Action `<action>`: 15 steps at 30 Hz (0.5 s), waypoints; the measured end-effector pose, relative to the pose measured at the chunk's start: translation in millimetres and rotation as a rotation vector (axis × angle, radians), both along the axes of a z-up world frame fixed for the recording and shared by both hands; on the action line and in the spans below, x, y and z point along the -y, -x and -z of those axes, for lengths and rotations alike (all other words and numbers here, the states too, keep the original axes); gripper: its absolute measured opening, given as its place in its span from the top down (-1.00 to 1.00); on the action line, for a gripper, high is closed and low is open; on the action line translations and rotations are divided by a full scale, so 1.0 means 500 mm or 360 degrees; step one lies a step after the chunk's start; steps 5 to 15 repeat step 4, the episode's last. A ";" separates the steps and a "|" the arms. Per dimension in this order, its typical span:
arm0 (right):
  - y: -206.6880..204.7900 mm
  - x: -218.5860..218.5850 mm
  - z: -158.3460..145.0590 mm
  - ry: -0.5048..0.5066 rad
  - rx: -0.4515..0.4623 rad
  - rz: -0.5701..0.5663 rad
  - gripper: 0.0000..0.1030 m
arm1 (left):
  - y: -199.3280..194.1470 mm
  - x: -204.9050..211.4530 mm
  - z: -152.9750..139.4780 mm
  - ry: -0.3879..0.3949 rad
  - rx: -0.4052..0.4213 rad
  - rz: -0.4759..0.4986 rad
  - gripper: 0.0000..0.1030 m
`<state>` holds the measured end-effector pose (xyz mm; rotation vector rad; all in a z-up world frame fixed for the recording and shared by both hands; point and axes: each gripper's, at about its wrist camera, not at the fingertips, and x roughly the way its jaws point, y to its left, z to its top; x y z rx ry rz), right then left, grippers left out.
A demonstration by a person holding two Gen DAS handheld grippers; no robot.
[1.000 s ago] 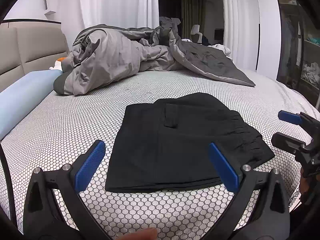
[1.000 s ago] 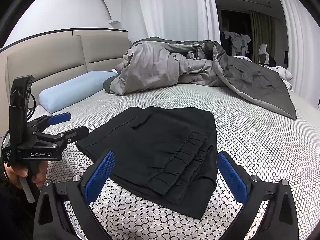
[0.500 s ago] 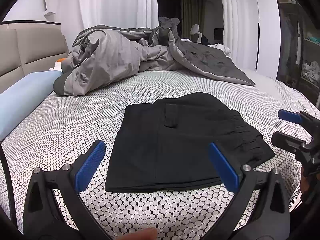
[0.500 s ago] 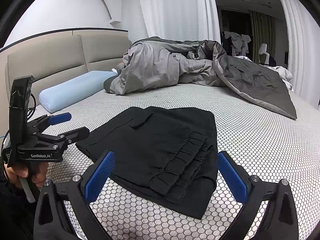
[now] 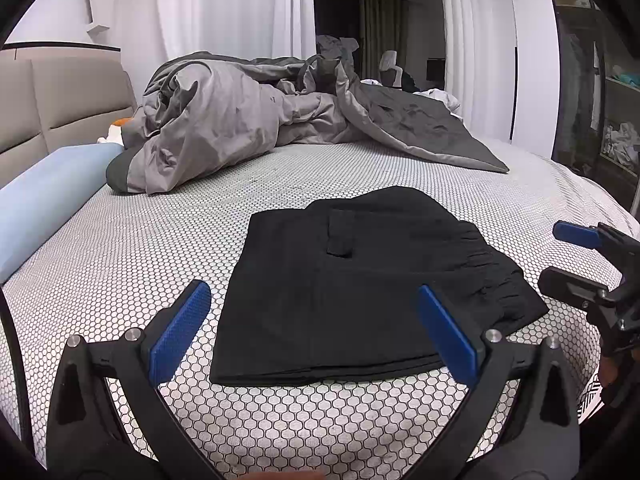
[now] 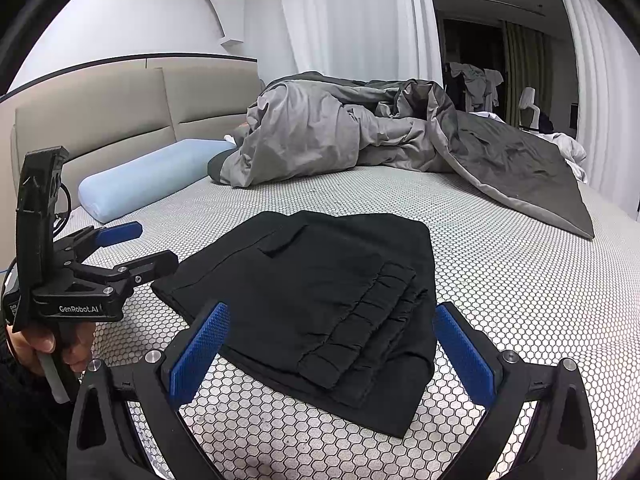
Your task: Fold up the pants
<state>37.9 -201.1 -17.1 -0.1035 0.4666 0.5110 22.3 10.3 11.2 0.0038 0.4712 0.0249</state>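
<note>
Both grippers wide open, empty: my left gripper and right gripper hover just short of folded black pants on the bed.

My two views are evenly lit by soft indoor light, with faint shadows and no glare. Both are sharp. Fisheye bends the curtains and headboard near my black-vignetted corners; the far doorway stays dark.
</note>
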 end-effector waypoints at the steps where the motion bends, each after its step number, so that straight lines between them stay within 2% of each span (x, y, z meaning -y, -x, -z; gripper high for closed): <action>1: -0.001 -0.001 0.000 0.0000 -0.0001 0.0001 -1.00 | 0.001 0.000 0.000 -0.0002 0.0001 0.0002 -0.98; 15: -0.001 0.001 0.001 0.0001 0.0000 -0.0002 -1.00 | 0.001 -0.001 -0.001 -0.0007 -0.0001 0.0008 -0.98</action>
